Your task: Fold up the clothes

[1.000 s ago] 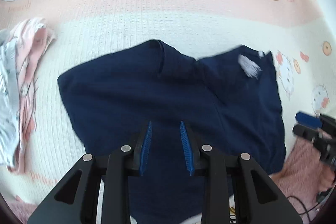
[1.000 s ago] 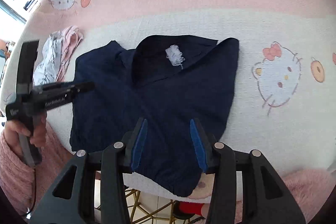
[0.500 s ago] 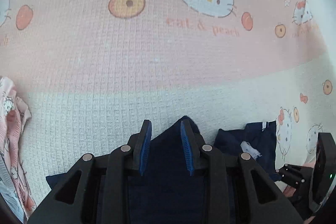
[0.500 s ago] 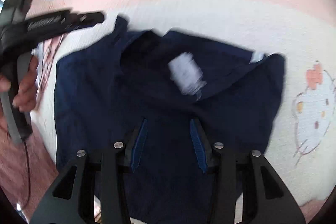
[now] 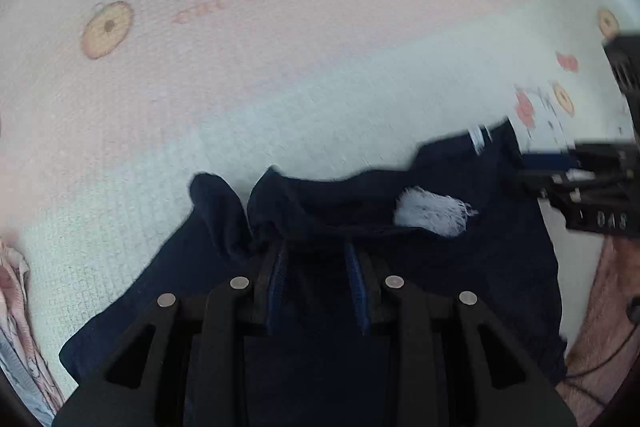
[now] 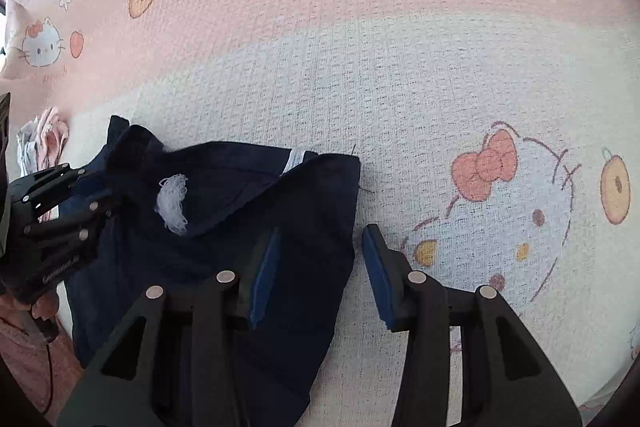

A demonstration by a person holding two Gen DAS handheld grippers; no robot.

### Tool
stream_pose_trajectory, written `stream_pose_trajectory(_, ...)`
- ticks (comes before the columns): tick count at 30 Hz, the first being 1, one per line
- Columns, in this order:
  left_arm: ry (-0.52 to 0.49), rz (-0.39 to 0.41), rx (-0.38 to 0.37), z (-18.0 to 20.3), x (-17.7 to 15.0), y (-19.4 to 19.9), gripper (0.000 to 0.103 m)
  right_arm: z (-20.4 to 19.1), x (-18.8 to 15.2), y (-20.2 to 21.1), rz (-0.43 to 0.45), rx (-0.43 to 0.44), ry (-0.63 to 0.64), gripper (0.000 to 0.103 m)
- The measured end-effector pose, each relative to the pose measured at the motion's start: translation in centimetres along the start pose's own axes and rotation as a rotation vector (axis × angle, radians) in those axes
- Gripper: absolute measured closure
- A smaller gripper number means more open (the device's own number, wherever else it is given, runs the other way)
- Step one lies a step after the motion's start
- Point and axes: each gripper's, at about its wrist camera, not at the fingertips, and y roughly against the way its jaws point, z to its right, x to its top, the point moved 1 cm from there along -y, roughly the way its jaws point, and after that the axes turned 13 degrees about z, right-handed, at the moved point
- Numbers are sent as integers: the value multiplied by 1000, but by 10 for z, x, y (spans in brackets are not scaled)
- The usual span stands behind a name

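- A dark navy garment (image 6: 224,251) of soft, matte cloth lies rumpled on a waffle-textured blanket (image 6: 400,75), its upper edge bunched into folds.
- The blanket is pink in its far band and white nearer, printed with cartoon cat faces, round orange fruits and pink lettering.
- A frayed white patch (image 5: 432,213) sits near the garment's top edge, and a small white striped tag (image 6: 295,158) shows at a fold.
- The left hand-held gripper (image 5: 316,267) hangs over the navy cloth, its 2 blue ridged pads apart with cloth showing between them; whether they touch the fabric I cannot tell.
- The right hand-held gripper (image 6: 320,259) is spread wide at the garment's right edge: 1 blue pad over the cloth, the other over bare blanket.
- A crumpled pink and pale printed cloth (image 6: 42,139) lies at the blanket's left side, apart from the navy garment.
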Motion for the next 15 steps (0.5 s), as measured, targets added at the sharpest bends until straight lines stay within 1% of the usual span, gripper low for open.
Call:
stream_pose_trajectory(2, 126, 68, 56, -20, 12, 4, 73, 5, 0, 6, 14, -25, -35, 60)
stream_pose_trajectory(3, 165, 84, 74, -28, 14, 8, 73, 9, 1, 12, 23, -30, -54, 59)
stream_pose_trajectory(4, 184, 92, 66, -32, 16, 11, 73, 13, 1, 20, 35, 5, -90, 60)
stream_pose_trajectory(7, 112, 99, 18, -24, 15, 19, 73, 29, 4, 50, 50, 169, -206, 59)
stream_pose_trajectory(8, 73, 93, 22, -19, 14, 20, 73, 33, 4, 60, 44, 229, -233, 60)
stream_pose_trajectory(9, 34, 86, 30, -14, 12, 21, 73, 36, 5, 71, 57, 270, -256, 59)
stream_pose_trajectory(10, 27, 79, 25, -11, 11, 19, 73, 36, 7, 78, 74, 252, -263, 59)
stream_pose_trajectory(12, 31, 69, 11, -8, 11, 16, 73, 37, 12, 86, 101, 166, -266, 59)
stream_pose_trajectory(15, 48, 61, -4, -6, 13, 13, 73, 43, 19, 65, 69, 47, -189, 59)
